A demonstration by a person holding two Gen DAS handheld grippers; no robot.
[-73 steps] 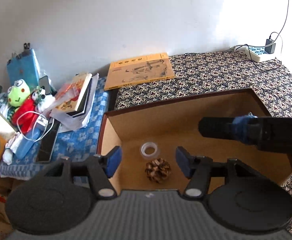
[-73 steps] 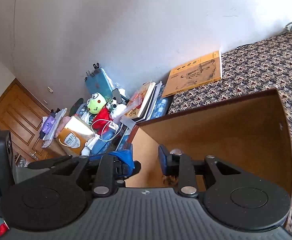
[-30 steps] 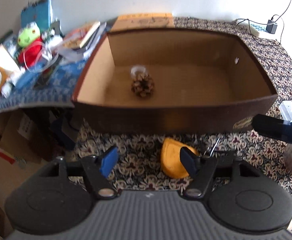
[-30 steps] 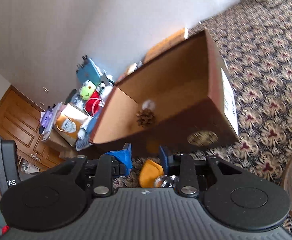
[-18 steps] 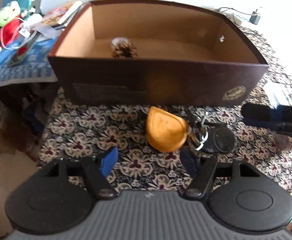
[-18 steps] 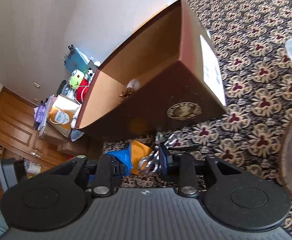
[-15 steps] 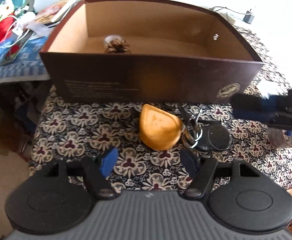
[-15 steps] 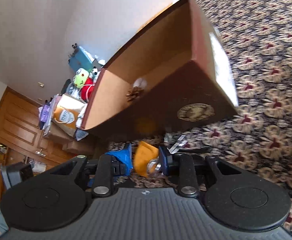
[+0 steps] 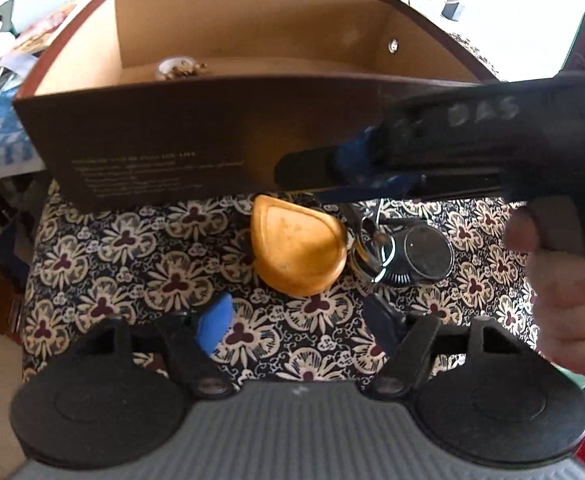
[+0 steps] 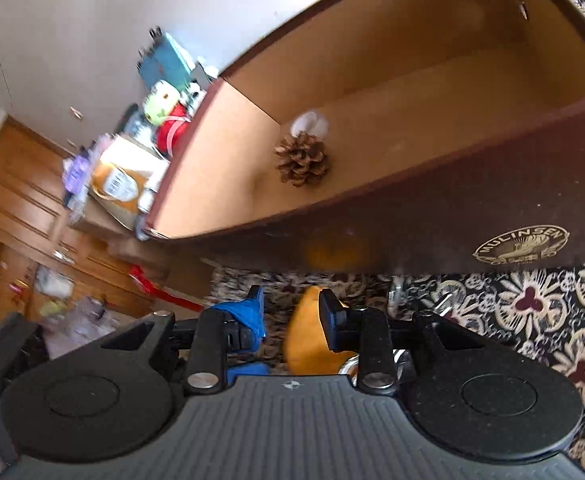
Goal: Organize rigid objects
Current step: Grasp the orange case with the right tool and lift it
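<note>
A brown cardboard box (image 9: 164,152) stands on the patterned cloth (image 9: 132,264); a pine cone (image 10: 302,159) and a white tape ring (image 10: 310,123) lie inside it. In front of it lie an orange pouch (image 9: 294,250) and a key bunch with a black round fob (image 9: 420,258). My left gripper (image 9: 298,322) is open and empty, just short of the pouch. My right gripper (image 10: 290,312) is open, low over the pouch (image 10: 306,336), with nothing between its fingers; in the left wrist view it (image 9: 312,170) reaches in from the right above the pouch.
To the left of the box is a cluttered side table with a frog plush (image 10: 160,104), books and packets. A power strip (image 9: 452,8) lies behind the box. Wooden cabinets (image 10: 16,208) stand at far left. The cloth edge drops off at left.
Both grippers pulled back from the box and came down in front of it. The right gripper swung left over the pouch and keys. The pouch now lies closer to both.
</note>
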